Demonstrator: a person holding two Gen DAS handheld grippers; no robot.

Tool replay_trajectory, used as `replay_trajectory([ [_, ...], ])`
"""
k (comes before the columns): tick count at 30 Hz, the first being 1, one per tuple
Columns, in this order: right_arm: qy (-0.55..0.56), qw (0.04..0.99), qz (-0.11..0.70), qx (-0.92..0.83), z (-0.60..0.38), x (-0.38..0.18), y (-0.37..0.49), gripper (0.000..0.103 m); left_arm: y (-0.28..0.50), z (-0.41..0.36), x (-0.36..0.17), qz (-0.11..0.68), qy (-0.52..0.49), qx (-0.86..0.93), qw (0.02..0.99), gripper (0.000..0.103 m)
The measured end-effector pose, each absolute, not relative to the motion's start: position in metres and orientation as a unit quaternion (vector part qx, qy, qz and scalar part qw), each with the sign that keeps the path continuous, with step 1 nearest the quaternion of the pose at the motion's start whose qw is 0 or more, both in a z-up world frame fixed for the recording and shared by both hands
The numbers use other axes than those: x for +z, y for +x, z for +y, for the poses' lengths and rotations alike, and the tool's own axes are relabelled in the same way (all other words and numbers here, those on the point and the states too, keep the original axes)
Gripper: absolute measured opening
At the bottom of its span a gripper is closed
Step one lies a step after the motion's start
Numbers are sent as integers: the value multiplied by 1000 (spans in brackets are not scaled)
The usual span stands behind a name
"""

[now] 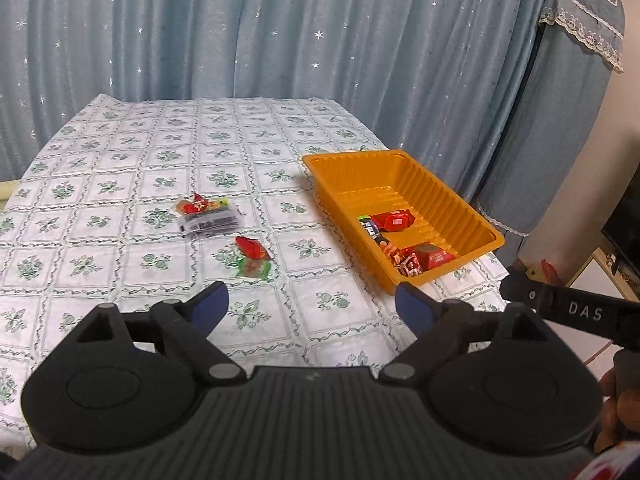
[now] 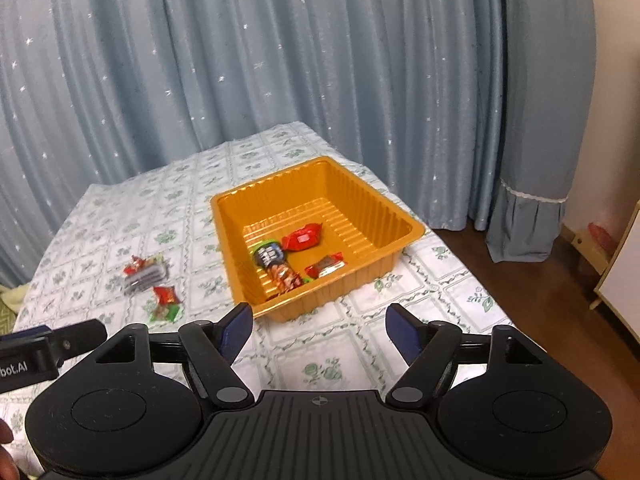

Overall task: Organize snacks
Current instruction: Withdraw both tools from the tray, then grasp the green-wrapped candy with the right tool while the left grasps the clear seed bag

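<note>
while both grippers, left (image 1: 312, 304) and right (image 2: 319, 330), hover released above the table (image 1: 120, 184), four snacks lie in the tray (image 2: 360, 216).

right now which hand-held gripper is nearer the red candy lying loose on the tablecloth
Left. The left hand-held gripper hangs open just short of the red candy, almost straight ahead of it. The right hand-held gripper faces the orange tray, with the candy off to its left.

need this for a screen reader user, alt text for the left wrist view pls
The open left claw hovers over a floral tablecloth, empty. Loose snack packets lie ahead on the cloth, and an orange tray to their right already holds several wrapped snacks.
</note>
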State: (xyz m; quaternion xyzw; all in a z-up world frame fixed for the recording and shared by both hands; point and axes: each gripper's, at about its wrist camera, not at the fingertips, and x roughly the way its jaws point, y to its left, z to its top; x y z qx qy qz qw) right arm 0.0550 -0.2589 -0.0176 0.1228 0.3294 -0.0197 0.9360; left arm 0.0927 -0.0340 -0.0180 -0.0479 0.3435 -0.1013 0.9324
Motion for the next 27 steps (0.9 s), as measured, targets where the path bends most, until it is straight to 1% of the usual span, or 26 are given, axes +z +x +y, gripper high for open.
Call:
replay_trajectory([
  [7,119,936,332,-8,-249,-15,50,75,83,-25,-15,339,-51,-89,935,93],
  [15,122,936,329,4,-242,-13,51,76,81,-10,-17,336,-56,-78,937,94],
  [27,108,940,318,62,-205,-25,68,76,95,45,-34,339,-68,-25,938,97],
])
